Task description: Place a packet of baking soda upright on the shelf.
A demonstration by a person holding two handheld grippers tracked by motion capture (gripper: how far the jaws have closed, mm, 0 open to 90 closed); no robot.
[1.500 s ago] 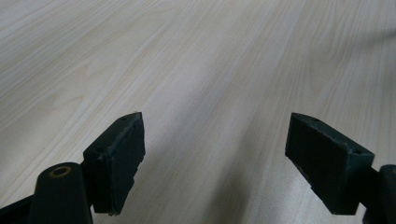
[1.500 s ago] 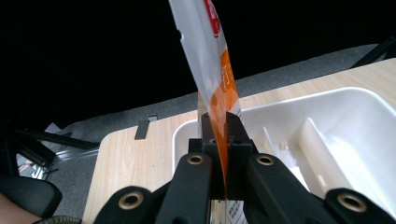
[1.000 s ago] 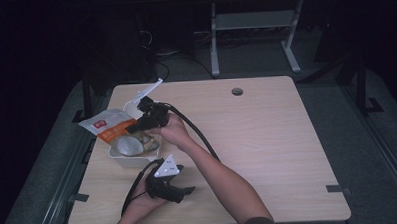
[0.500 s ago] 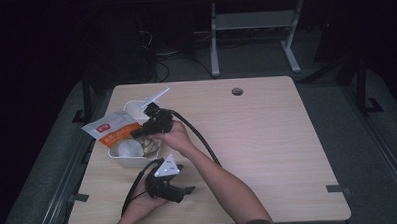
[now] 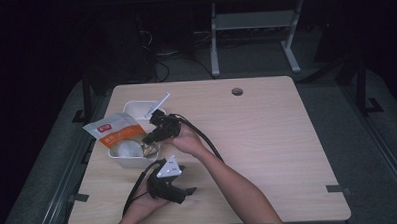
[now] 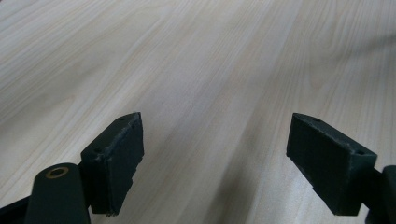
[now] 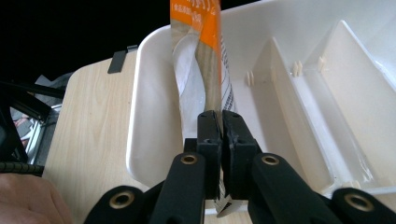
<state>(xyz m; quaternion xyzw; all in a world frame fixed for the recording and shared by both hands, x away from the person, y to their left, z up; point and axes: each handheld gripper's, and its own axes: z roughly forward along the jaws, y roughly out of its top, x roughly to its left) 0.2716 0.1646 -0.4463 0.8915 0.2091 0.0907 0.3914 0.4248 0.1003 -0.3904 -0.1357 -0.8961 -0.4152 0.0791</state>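
An orange-and-clear snack packet (image 5: 115,132) lies over the left part of a white divided tray (image 5: 131,108) at the table's left. My right gripper (image 5: 148,140) is shut on the packet's near edge, and in the right gripper view the packet (image 7: 201,56) rises from the closed jaws above the tray (image 7: 299,93). My left gripper (image 5: 188,192) rests low near the table's front edge, its grey three-cornered plate on top. In the left gripper view its jaws stand wide apart over bare wood, with nothing between the fingertips (image 6: 116,154).
A white flap or lid (image 5: 157,103) sticks up at the tray's far side. A cable hole (image 5: 237,91) sits near the table's (image 5: 267,139) far edge. Black cables (image 5: 205,139) trail from both grippers. Dark floor and a desk frame (image 5: 253,25) lie beyond.
My right gripper has pulled the packet toward the near side and a little right over the tray. The left gripper has stayed put.
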